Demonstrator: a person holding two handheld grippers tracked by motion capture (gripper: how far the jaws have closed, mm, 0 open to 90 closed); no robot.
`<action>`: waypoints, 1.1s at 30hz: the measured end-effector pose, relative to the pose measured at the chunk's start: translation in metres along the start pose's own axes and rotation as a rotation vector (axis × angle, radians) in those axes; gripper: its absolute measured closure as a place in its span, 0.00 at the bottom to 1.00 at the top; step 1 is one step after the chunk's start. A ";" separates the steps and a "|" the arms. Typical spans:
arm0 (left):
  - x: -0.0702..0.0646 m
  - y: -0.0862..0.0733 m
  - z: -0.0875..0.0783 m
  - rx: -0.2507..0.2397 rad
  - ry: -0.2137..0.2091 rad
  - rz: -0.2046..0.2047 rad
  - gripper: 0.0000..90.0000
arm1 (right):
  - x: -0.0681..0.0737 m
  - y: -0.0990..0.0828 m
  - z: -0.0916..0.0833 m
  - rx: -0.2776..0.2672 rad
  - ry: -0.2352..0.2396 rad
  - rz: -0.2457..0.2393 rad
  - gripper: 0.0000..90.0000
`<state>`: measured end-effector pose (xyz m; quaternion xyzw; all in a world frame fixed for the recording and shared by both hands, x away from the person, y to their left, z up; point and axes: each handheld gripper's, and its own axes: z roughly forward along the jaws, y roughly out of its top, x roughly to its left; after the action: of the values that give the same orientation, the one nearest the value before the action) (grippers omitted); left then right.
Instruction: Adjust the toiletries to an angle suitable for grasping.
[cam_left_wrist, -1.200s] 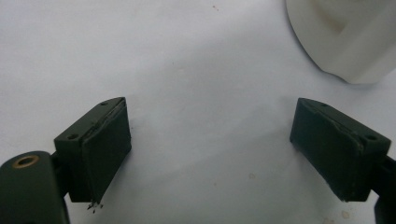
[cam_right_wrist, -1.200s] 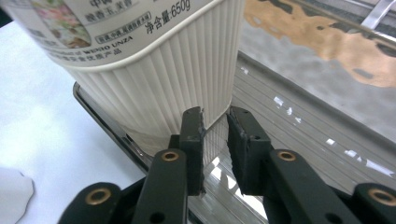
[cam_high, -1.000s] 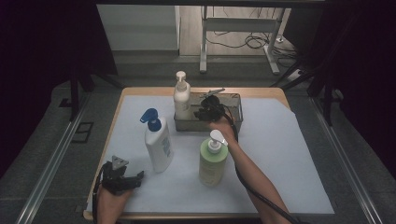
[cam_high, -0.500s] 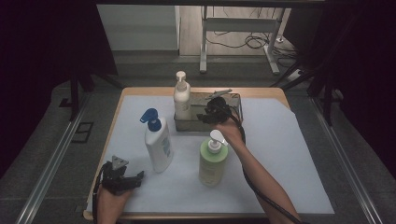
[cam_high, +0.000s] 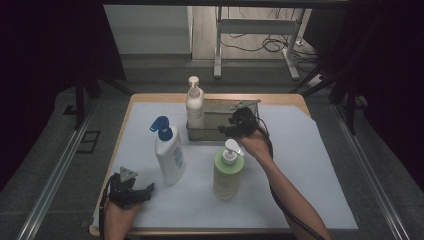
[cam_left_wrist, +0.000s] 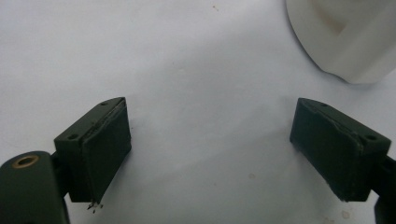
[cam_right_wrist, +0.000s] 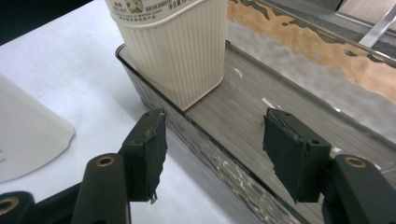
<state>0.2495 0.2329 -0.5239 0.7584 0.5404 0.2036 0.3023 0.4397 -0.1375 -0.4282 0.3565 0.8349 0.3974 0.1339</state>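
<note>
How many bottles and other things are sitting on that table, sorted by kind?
Pump bottles: 3, namely the cream bottle standing in the tray, the white bottle with a blue pump, and the green bottle
Metal trays: 1, the metal tray
Hand-held grippers: 2, the left gripper and the right gripper
Total: 6

The tray runs off the right gripper view's right edge. The cream bottle standing in the tray is cropped at the top, its label print too small to read.
</note>
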 end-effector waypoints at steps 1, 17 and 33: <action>0.000 0.000 0.000 0.001 0.000 0.000 0.14 | 0.000 -0.001 -0.002 -0.002 0.002 -0.001 0.43; 0.000 0.000 0.000 0.000 0.000 0.000 0.13 | 0.000 -0.026 -0.025 -0.005 0.000 -0.007 0.37; 0.000 0.000 0.000 -0.001 0.001 0.000 0.14 | 0.006 -0.054 -0.046 0.002 -0.008 -0.029 0.33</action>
<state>0.2494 0.2328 -0.5239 0.7583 0.5404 0.2041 0.3022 0.3856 -0.1830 -0.4392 0.3460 0.8398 0.3933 0.1425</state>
